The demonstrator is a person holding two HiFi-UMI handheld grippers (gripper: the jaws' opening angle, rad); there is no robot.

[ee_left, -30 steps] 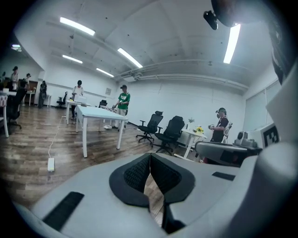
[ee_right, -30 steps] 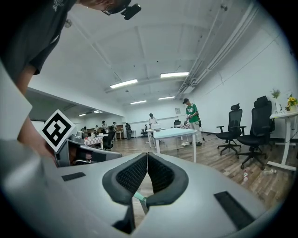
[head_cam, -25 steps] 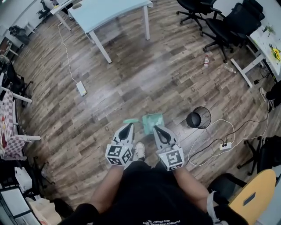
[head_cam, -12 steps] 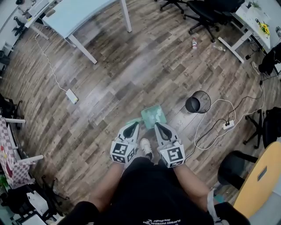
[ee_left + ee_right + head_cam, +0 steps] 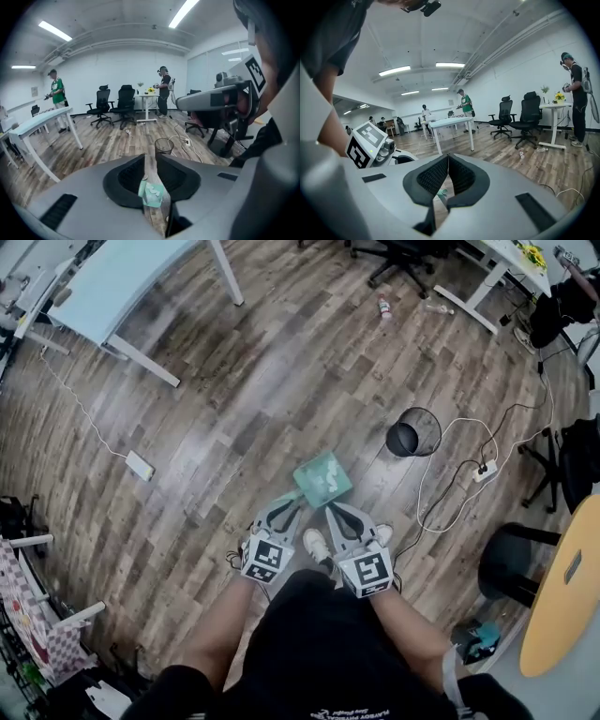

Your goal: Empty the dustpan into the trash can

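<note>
A teal dustpan (image 5: 324, 478) holding pale scraps lies on the wood floor just ahead of my feet. Its handle points toward my left gripper (image 5: 284, 507). The black mesh trash can (image 5: 410, 434) stands upright to its right, apart from it. My left gripper's jaws have just been opening and stand a narrow slit apart with nothing between them. Through that slit I see the dustpan (image 5: 152, 193) below and the trash can (image 5: 163, 145) beyond. My right gripper (image 5: 338, 515) hangs beside the left, fingertips touching, empty. A bit of teal (image 5: 442, 192) shows under its jaws.
A white cable and power strip (image 5: 485, 470) run past the trash can. Another white power strip (image 5: 141, 465) lies to the left. A pale blue table (image 5: 122, 277) stands far left, office chairs and a bottle (image 5: 383, 306) at the back. People stand in the distance (image 5: 56, 96).
Both grippers have dropped and tipped down toward the dustpan. The view has moved forward, so the dustpan and trash can sit closer to me and higher in view.
</note>
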